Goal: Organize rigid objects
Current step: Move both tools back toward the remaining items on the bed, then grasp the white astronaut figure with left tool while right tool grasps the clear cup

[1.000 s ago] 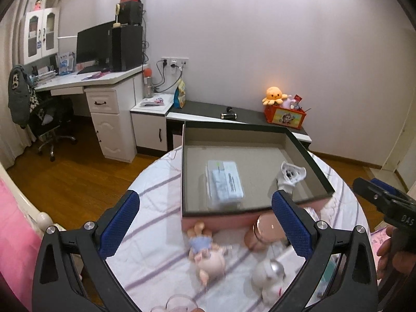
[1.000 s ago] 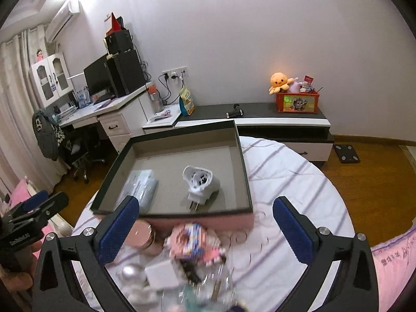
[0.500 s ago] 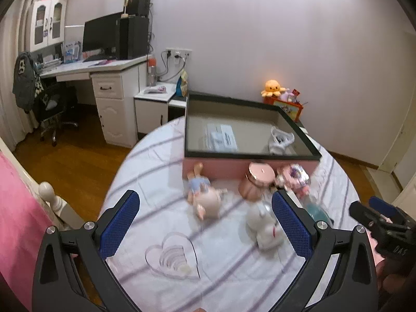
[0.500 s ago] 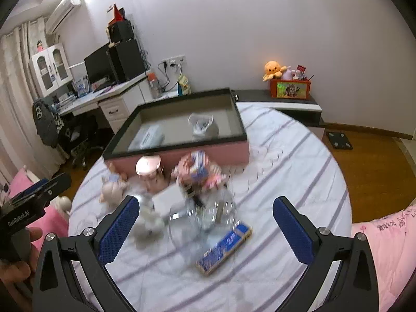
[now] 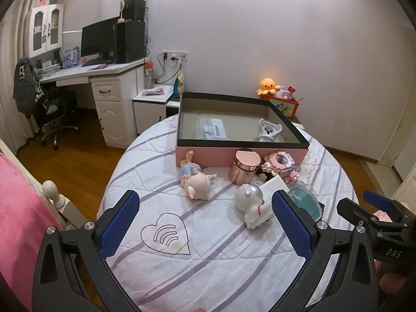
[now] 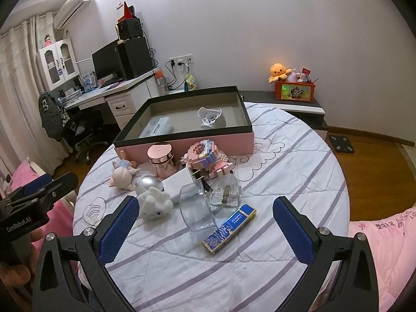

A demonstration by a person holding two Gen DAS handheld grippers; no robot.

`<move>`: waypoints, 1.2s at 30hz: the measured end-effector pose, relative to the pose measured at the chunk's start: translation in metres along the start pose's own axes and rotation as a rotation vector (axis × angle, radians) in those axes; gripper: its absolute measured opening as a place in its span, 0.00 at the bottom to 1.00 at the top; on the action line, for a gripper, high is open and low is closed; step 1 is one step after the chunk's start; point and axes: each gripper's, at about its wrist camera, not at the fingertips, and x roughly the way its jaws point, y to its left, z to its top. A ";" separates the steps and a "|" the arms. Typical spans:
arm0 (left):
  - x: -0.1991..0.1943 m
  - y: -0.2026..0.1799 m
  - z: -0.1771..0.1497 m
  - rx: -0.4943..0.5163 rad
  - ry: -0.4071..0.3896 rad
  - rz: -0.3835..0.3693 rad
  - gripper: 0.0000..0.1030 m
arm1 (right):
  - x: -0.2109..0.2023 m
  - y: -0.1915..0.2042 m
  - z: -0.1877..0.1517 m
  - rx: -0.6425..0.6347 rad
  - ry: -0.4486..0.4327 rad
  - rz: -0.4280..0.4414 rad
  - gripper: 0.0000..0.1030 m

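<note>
Both grippers, left gripper (image 5: 205, 223) and right gripper (image 6: 205, 223), gape wide, empty, above the table (image 6: 299, 176); glossy rose-gold jar (image 6: 161, 159), possibly metal, stands upright.

An orange octopus plush (image 6: 279, 71) is sitting beside a decorated orange box (image 6: 295, 91); a black monitor (image 5: 98, 40) is standing on the white desk (image 5: 104, 78).

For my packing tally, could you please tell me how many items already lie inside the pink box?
2: a clear plastic packet with a white label on the left of the pink box, and a white plug-in device on its right. The near wall may hide more.
</note>
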 end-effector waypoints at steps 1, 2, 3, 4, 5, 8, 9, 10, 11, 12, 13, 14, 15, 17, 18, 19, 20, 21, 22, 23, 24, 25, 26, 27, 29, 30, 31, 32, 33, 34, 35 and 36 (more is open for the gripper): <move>0.001 -0.002 -0.001 0.005 0.003 -0.001 1.00 | 0.000 0.000 0.000 -0.001 0.000 -0.003 1.00; 0.002 -0.004 -0.002 0.010 0.009 -0.004 1.00 | 0.000 -0.001 -0.001 -0.002 0.003 -0.005 1.00; 0.003 -0.005 -0.003 0.012 0.014 -0.006 1.00 | 0.002 -0.002 -0.002 -0.002 0.008 -0.007 1.00; 0.005 -0.007 -0.004 0.014 0.020 -0.008 1.00 | 0.004 -0.002 -0.003 -0.005 0.016 -0.008 1.00; 0.008 -0.008 -0.005 0.016 0.030 -0.009 1.00 | 0.007 -0.003 -0.004 -0.009 0.023 -0.007 1.00; 0.015 -0.009 -0.007 0.014 0.054 -0.012 1.00 | 0.017 -0.002 -0.007 -0.028 0.047 0.001 0.98; 0.018 -0.009 -0.008 0.010 0.064 -0.016 1.00 | 0.020 -0.001 -0.008 -0.032 0.054 0.005 0.97; 0.020 -0.009 -0.009 0.007 0.071 -0.016 1.00 | 0.025 -0.001 -0.008 -0.040 0.066 0.011 0.96; 0.022 -0.009 -0.009 0.005 0.075 -0.015 1.00 | 0.030 0.000 -0.009 -0.046 0.076 0.013 0.96; 0.025 -0.008 -0.010 0.003 0.080 -0.014 1.00 | 0.036 0.001 -0.009 -0.057 0.087 0.016 0.95; 0.026 -0.009 -0.010 0.002 0.084 -0.012 1.00 | 0.040 0.002 -0.009 -0.064 0.096 0.020 0.91; 0.028 -0.008 -0.011 0.000 0.088 -0.009 1.00 | 0.045 0.003 -0.009 -0.071 0.106 0.024 0.86; 0.031 -0.007 -0.012 -0.002 0.093 -0.007 1.00 | 0.052 0.005 -0.009 -0.079 0.120 0.028 0.83; 0.035 -0.007 -0.012 -0.006 0.102 -0.005 1.00 | 0.062 0.007 -0.010 -0.091 0.138 0.029 0.68; 0.037 -0.007 -0.013 -0.008 0.108 -0.004 1.00 | 0.068 0.007 -0.011 -0.096 0.150 0.031 0.64; 0.039 -0.007 -0.014 -0.010 0.113 -0.004 1.00 | 0.072 0.007 -0.011 -0.098 0.159 0.036 0.57; 0.042 -0.008 -0.014 -0.012 0.119 -0.006 1.00 | 0.076 0.007 -0.012 -0.103 0.168 0.041 0.48; 0.045 -0.010 -0.015 -0.012 0.126 -0.010 1.00 | 0.079 0.007 -0.013 -0.109 0.175 0.046 0.45; 0.048 -0.012 -0.015 -0.010 0.132 -0.014 1.00 | 0.081 0.007 -0.015 -0.111 0.181 0.059 0.38; 0.051 -0.015 -0.016 -0.005 0.138 -0.020 1.00 | 0.081 0.006 -0.015 -0.109 0.179 0.070 0.38; 0.053 -0.018 -0.016 0.000 0.143 -0.023 1.00 | 0.080 0.005 -0.016 -0.107 0.175 0.074 0.38; 0.056 -0.021 -0.017 0.006 0.149 -0.028 1.00 | 0.078 0.003 -0.016 -0.102 0.172 0.083 0.38; 0.059 -0.024 -0.017 0.010 0.155 -0.034 1.00 | 0.076 0.001 -0.016 -0.094 0.170 0.093 0.38; 0.064 -0.028 -0.018 0.014 0.167 -0.041 1.00 | 0.075 -0.001 -0.016 -0.088 0.169 0.099 0.38; 0.073 -0.034 -0.020 0.016 0.190 -0.056 1.00 | 0.073 -0.004 -0.016 -0.081 0.167 0.104 0.38; 0.077 -0.036 -0.020 0.017 0.200 -0.061 1.00 | 0.072 -0.005 -0.016 -0.076 0.166 0.107 0.38; 0.081 -0.039 -0.020 0.018 0.208 -0.067 1.00 | 0.071 -0.007 -0.015 -0.070 0.165 0.110 0.38; 0.085 -0.041 -0.019 0.012 0.210 -0.074 1.00 | 0.070 -0.009 -0.015 -0.063 0.163 0.104 0.38; 0.089 -0.042 -0.018 0.008 0.211 -0.078 1.00 | 0.070 -0.011 -0.014 -0.058 0.162 0.099 0.38; 0.094 -0.044 -0.018 0.006 0.216 -0.080 1.00 | 0.070 -0.015 -0.013 -0.047 0.162 0.103 0.38; 0.102 -0.045 -0.017 0.003 0.232 -0.077 1.00 | 0.071 -0.018 -0.013 -0.037 0.162 0.104 0.38; 0.108 -0.045 -0.018 0.001 0.243 -0.081 1.00 | 0.071 -0.018 -0.013 -0.037 0.163 0.101 0.38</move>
